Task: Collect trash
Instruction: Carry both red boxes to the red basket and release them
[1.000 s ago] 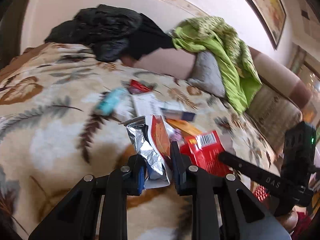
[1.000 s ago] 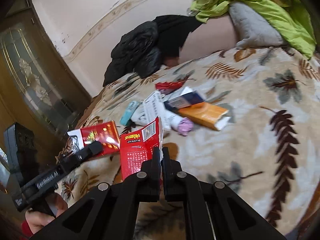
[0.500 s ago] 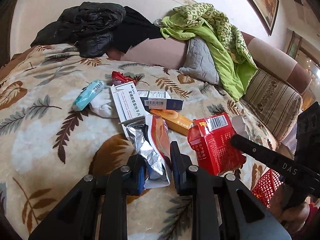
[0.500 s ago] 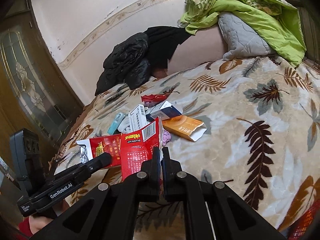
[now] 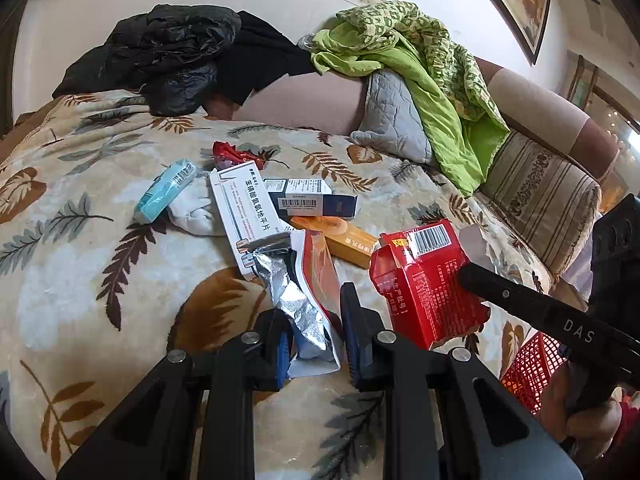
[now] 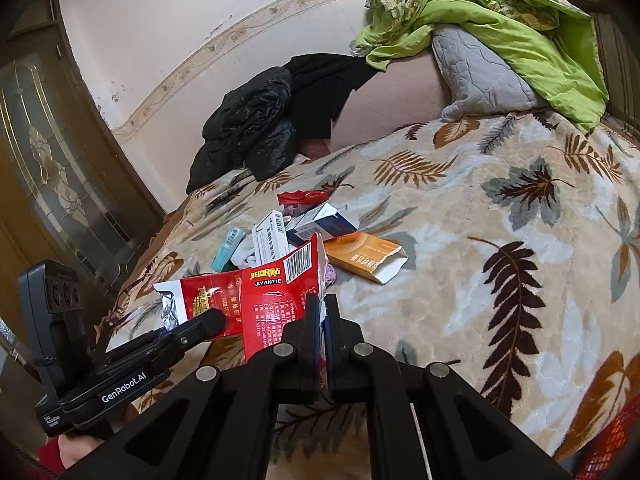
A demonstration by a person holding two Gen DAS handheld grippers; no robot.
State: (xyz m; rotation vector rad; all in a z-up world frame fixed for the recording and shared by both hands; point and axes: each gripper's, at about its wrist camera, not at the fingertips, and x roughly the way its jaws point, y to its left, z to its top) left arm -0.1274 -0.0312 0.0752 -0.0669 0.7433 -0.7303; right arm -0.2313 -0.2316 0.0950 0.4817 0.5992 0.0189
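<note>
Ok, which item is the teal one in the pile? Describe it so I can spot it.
On the leaf-patterned blanket, find the litter pile in the middle. At its left edge, beside the crumpled white cloth, lies the small teal packet; it is the only blue-green item among red, white and orange boxes.

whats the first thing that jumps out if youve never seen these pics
Each hand-held gripper holds trash up front: the left hand-held gripper a foil-lined pouch, the right hand-held gripper a flattened red box. Behind them a heap of small boxes lies mid-blanket, with a green quilt at the back.
</note>
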